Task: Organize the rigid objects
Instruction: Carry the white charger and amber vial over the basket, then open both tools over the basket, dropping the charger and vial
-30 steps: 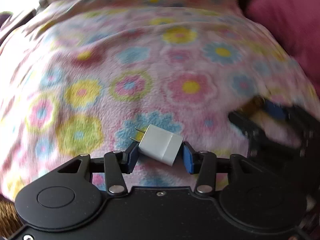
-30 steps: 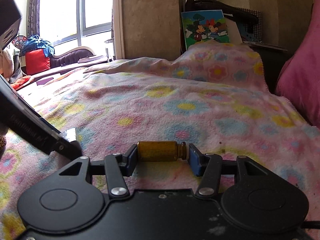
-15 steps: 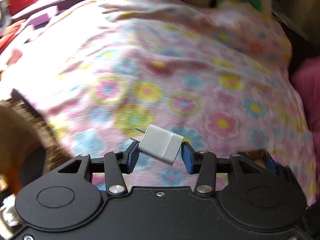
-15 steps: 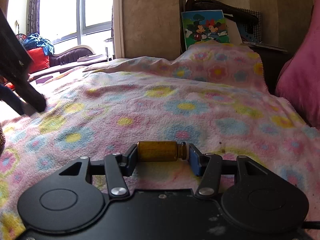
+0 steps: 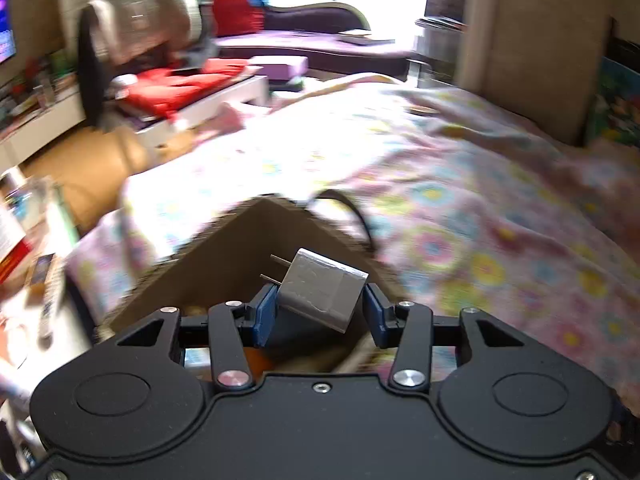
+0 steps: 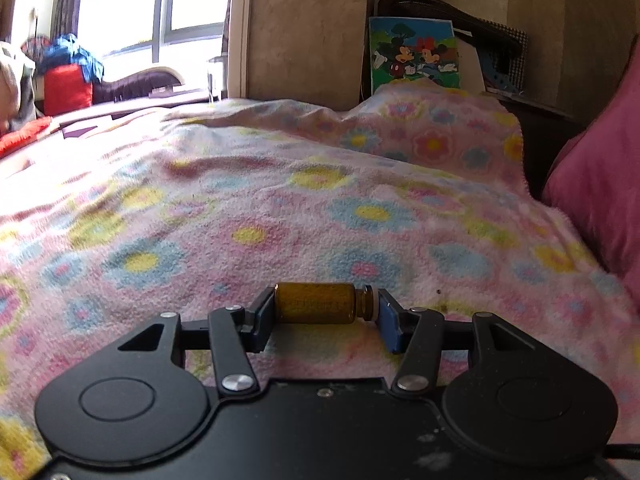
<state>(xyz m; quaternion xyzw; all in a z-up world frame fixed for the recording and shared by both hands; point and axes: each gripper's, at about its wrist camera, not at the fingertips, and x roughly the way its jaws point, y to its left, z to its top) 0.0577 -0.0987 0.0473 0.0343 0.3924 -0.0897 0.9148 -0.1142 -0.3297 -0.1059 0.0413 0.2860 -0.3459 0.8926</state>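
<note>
Plug adapter: the white wall charger (image 5: 322, 296) is pinched in the left gripper (image 5: 320, 312), tilted, with its two metal prongs (image 5: 272, 270) poking out toward 10 o'clock. It hangs over the open mouth of the cardboard box (image 5: 240, 264), not touching it as far as I can see.
Left gripper: blue pads (image 5: 265, 314) squeezed on opposite sides of the charger, so it's clamped on it, not spread. It's angled down toward the box opening, and the whole view is pretty smeared.
Box: brown cardboard, one corner pointing to 12 o'clock, sitting at the edge of the flowery blanket (image 5: 500, 216). Something orange and some other bits show inside at 6 o'clock, too blurry to call. A dark curved strap or cable sits just behind its rim at 1 o'clock.
Amber bottle: small brown glass vial (image 6: 320, 303) lying sideways across the right gripper (image 6: 324, 316), cap end at 3 o'clock.
Right gripper: pads pressed on the bottle's bottom and cap, gripping it end to end. It's held low over the blanket, tipped a bit downward.
Around it: a pink cushion (image 6: 600, 184) at 3 o'clock, a cartoon mouse picture (image 6: 414, 54) at 12 to 1 o'clock and a window (image 6: 160, 8) at 11 o'clock.
</note>
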